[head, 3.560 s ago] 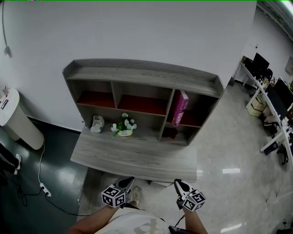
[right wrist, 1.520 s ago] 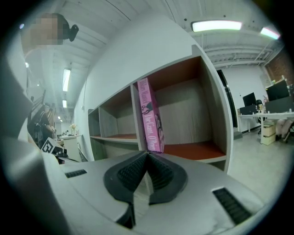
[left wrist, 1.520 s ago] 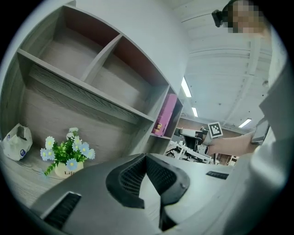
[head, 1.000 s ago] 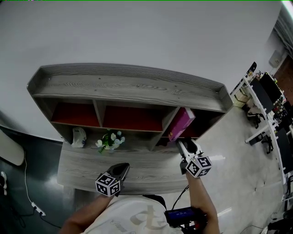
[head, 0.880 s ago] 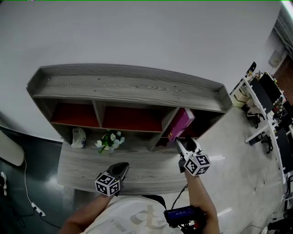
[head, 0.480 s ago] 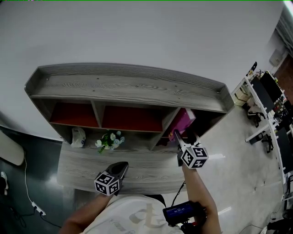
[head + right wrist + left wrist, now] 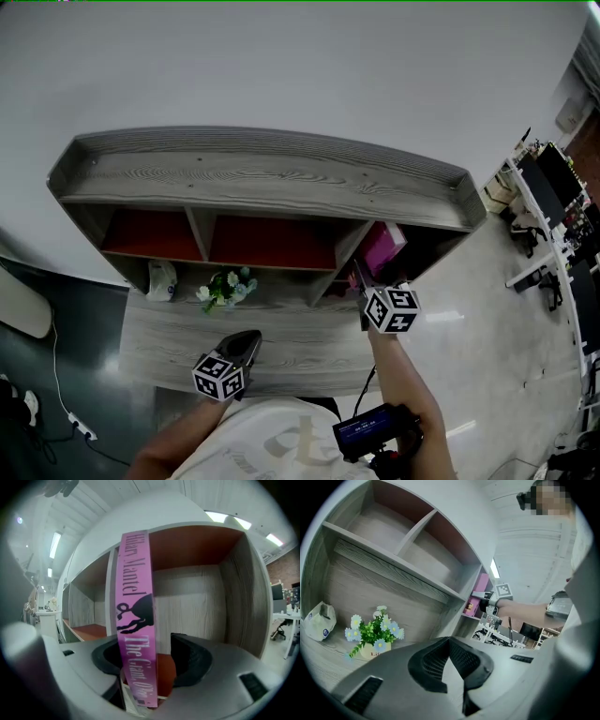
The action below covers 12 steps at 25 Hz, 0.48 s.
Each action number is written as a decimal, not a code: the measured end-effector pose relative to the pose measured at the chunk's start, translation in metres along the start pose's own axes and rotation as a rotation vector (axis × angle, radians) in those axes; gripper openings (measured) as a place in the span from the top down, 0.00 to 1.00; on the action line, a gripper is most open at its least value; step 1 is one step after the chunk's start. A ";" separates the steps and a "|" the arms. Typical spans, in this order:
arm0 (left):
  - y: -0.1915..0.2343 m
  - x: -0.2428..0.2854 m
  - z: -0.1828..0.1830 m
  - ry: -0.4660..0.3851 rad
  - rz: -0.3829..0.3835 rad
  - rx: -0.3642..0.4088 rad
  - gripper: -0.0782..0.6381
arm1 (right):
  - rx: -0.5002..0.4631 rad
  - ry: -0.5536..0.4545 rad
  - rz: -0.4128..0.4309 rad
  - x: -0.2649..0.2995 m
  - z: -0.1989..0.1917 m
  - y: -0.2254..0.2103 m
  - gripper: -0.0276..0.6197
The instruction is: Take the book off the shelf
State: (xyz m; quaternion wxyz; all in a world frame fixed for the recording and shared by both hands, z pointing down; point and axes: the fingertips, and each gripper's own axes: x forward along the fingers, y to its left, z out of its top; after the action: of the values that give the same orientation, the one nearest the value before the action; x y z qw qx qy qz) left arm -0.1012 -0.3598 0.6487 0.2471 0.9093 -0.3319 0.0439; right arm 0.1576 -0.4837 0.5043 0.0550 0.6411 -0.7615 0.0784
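Observation:
A pink book (image 7: 382,248) leans upright in the right-hand compartment of the grey wooden shelf unit (image 7: 262,178). In the right gripper view its spine (image 7: 136,620) stands between my right gripper's (image 7: 147,660) jaws. The jaws are closing; the spine sits near the left one, with a gap to the right pad. From the head view the right gripper (image 7: 361,277) reaches into that compartment's mouth. My left gripper (image 7: 248,342) hovers low over the desk top, shut and empty, its tips (image 7: 450,641) touching. The book (image 7: 480,585) also shows far off in the left gripper view.
A small pot of blue and white flowers (image 7: 223,286) and a white packet (image 7: 161,279) sit on the desk surface (image 7: 281,347) under the left compartments. The upper left compartments hold nothing. Office desks (image 7: 553,216) stand far right.
My right gripper has moved forward and up from in front of the shelf until its jaws stand around the book's spine. The left gripper has stayed put.

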 end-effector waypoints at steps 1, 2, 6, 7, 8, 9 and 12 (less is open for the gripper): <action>0.001 0.000 0.000 0.000 0.001 -0.002 0.89 | 0.000 0.005 -0.003 0.003 -0.001 -0.001 0.54; 0.002 0.001 0.000 0.000 0.002 -0.003 0.89 | -0.002 0.010 -0.004 0.006 -0.002 -0.001 0.54; 0.005 0.003 0.000 0.000 0.004 -0.007 0.89 | -0.007 0.027 0.004 0.015 -0.004 -0.001 0.58; 0.005 0.004 -0.001 0.002 0.004 -0.009 0.89 | -0.007 0.032 0.008 0.016 -0.005 0.000 0.58; 0.005 0.004 -0.002 0.005 0.005 -0.011 0.89 | -0.010 0.035 0.012 0.017 -0.006 0.000 0.60; 0.006 0.004 -0.003 0.008 0.004 -0.013 0.89 | -0.013 0.037 0.016 0.018 -0.007 0.001 0.62; 0.006 0.005 -0.005 0.014 0.001 -0.016 0.89 | -0.025 0.039 0.027 0.019 -0.009 0.005 0.68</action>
State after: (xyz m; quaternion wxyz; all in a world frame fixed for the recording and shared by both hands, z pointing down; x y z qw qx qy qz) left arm -0.1007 -0.3638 0.6570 0.2566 0.9069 -0.3307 0.0475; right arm 0.1495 -0.5001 0.5164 0.0767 0.6282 -0.7699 0.0821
